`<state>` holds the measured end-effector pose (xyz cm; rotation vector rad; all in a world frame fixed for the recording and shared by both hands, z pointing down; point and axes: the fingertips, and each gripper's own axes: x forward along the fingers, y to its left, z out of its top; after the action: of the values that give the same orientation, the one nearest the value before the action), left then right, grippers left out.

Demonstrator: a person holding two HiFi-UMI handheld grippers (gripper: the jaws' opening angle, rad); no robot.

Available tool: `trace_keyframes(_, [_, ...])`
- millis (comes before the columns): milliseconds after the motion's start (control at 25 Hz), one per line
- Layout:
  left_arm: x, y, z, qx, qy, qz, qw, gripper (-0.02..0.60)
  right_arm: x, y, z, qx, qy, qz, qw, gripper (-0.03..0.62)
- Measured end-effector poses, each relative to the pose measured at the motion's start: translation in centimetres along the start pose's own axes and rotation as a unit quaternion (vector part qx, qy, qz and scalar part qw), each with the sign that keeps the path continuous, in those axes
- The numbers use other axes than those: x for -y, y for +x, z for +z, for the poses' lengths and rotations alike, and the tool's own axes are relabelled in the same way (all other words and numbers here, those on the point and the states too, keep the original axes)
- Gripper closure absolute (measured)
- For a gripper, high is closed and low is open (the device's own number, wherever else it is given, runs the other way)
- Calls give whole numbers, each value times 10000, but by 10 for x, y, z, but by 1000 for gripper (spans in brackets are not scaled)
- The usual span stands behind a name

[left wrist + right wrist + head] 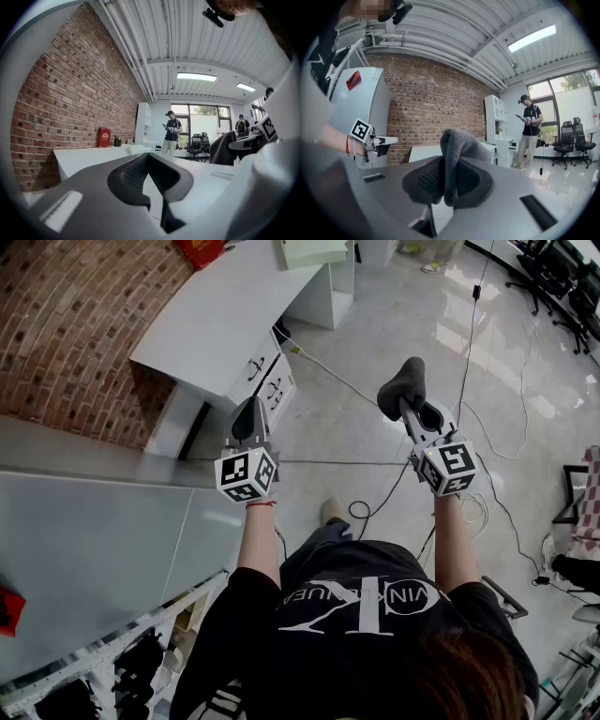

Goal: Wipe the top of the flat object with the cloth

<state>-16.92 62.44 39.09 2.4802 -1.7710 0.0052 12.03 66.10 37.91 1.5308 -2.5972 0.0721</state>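
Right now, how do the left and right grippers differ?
The left gripper is shut and empty; the right gripper is shut on the grey cloth. The left gripper is nearer the grey surface than the right gripper. Both point forward.

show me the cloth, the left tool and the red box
cloth point(456, 145), right gripper view, its fold above the pads
left tool point(149, 159), left gripper view, between its shut fingertips
red box point(104, 138), left gripper view, its front face

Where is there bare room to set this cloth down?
The grey flat top is bare from the red thing at its left edge across to its right edge. The white desk is bare up to the boxes at its far end. The floor ahead has cables.
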Motion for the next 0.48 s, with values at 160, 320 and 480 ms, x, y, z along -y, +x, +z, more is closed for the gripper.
trace_keyframes(160, [-15, 23, 3, 16, -27, -42, 10000, 569, -1, 26, 2, -64, -32, 40, 10000, 543])
trace_keyframes(320, [-23, 45, 2, 24, -63, -135, 9999, 569, 5, 41, 4, -60, -78, -35, 9999, 543])
trace_keyframes(480, [-27, 59, -5, -21, -57, -308, 9995, 569, 8, 53, 3, -47, -84, -151, 9998, 543])
